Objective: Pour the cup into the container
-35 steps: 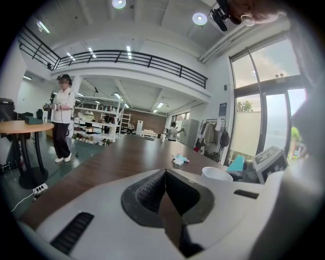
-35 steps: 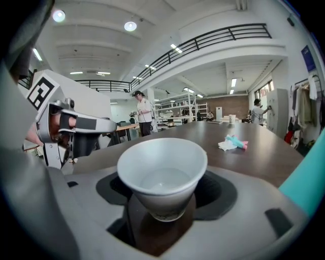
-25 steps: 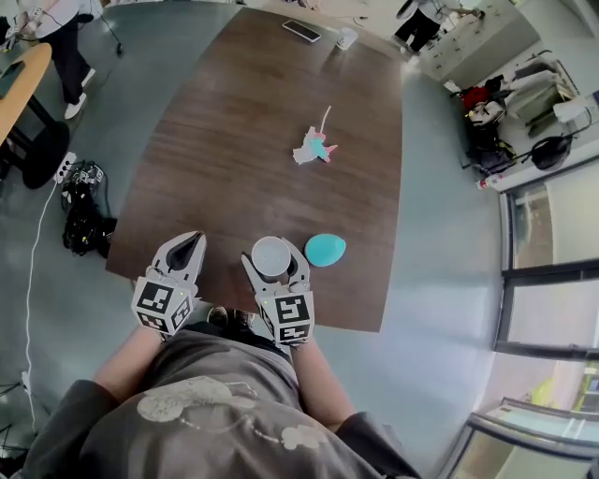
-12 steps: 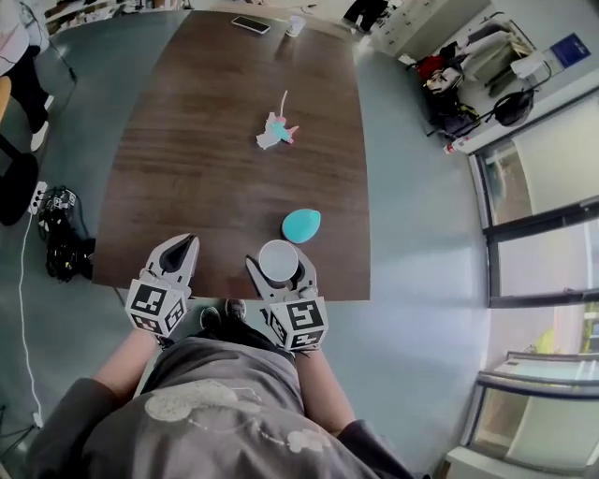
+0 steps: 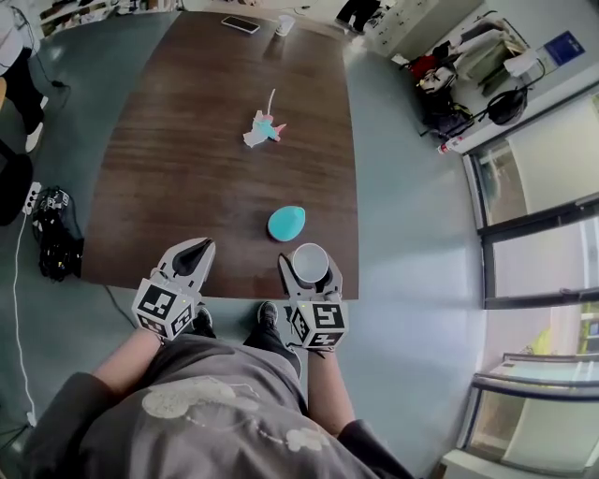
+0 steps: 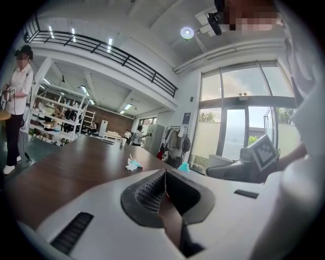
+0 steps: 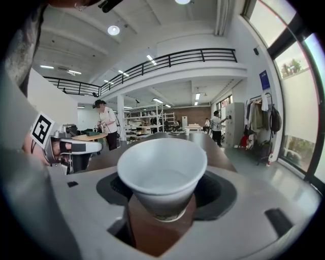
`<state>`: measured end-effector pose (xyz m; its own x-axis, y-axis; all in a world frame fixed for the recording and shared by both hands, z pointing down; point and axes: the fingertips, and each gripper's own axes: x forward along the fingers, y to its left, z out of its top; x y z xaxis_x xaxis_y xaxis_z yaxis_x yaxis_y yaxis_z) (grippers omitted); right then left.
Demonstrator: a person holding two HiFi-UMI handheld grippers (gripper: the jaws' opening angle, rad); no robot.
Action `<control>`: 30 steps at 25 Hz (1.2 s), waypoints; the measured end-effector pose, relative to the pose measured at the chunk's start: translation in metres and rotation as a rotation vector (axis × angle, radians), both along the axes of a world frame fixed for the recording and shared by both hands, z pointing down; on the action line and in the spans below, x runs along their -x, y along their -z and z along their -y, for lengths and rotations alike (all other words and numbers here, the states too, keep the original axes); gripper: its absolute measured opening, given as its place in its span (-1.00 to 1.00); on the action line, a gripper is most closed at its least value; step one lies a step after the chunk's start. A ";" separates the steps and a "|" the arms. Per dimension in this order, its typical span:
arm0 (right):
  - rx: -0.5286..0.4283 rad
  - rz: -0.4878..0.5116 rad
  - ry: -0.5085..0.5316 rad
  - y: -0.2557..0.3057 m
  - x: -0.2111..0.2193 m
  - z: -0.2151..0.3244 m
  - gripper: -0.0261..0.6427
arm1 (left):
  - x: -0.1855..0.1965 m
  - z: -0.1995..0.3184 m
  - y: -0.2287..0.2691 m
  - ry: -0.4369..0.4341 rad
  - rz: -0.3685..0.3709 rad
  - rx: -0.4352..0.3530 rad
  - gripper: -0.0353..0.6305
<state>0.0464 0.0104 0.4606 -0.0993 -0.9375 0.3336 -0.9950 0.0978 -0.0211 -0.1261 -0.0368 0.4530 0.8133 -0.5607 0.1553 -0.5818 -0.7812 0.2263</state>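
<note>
A white paper cup [image 5: 310, 261] stands upright between the jaws of my right gripper [image 5: 310, 268], which is shut on it at the table's near edge. In the right gripper view the cup [image 7: 162, 172] fills the centre above the gripper [image 7: 162, 203], and what it holds does not show clearly. The teal egg-shaped container [image 5: 286, 223] lies on the table just beyond and left of the cup, apart from it. My left gripper [image 5: 198, 249] is shut and empty, left of the container. In its own view the left gripper [image 6: 165, 189] points past the container [image 6: 184, 166].
The dark wooden table [image 5: 187, 168] runs away from me. A small pastel unicorn toy [image 5: 262, 129] lies mid-table. A phone [image 5: 241, 24] and a white cup [image 5: 284, 23] sit at the far end. A black bag [image 5: 54, 243] is on the floor at left.
My right gripper has carried the cup to the right, from the left of the teal container to its near right side. The left gripper has stayed shut near the table's front edge.
</note>
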 end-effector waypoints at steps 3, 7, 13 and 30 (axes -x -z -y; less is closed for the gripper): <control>0.002 -0.001 0.020 -0.002 -0.022 0.003 0.01 | -0.016 0.002 0.004 0.053 -0.010 -0.029 -0.87; 0.009 -0.012 0.077 -0.004 -0.055 0.008 0.01 | -0.049 -0.006 0.008 0.106 -0.018 -0.056 -0.87; -0.004 0.022 0.150 -0.007 -0.101 0.016 0.01 | -0.097 -0.011 0.009 0.178 -0.002 -0.090 -0.87; 0.037 0.107 0.307 -0.027 -0.148 0.023 0.01 | -0.174 -0.018 -0.034 0.122 0.119 -0.024 0.01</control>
<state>0.1942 -0.0122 0.4873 -0.4114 -0.8457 0.3398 -0.9112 0.3899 -0.1329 0.0479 -0.0192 0.4873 0.7159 -0.6588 0.2312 -0.6940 -0.7077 0.1322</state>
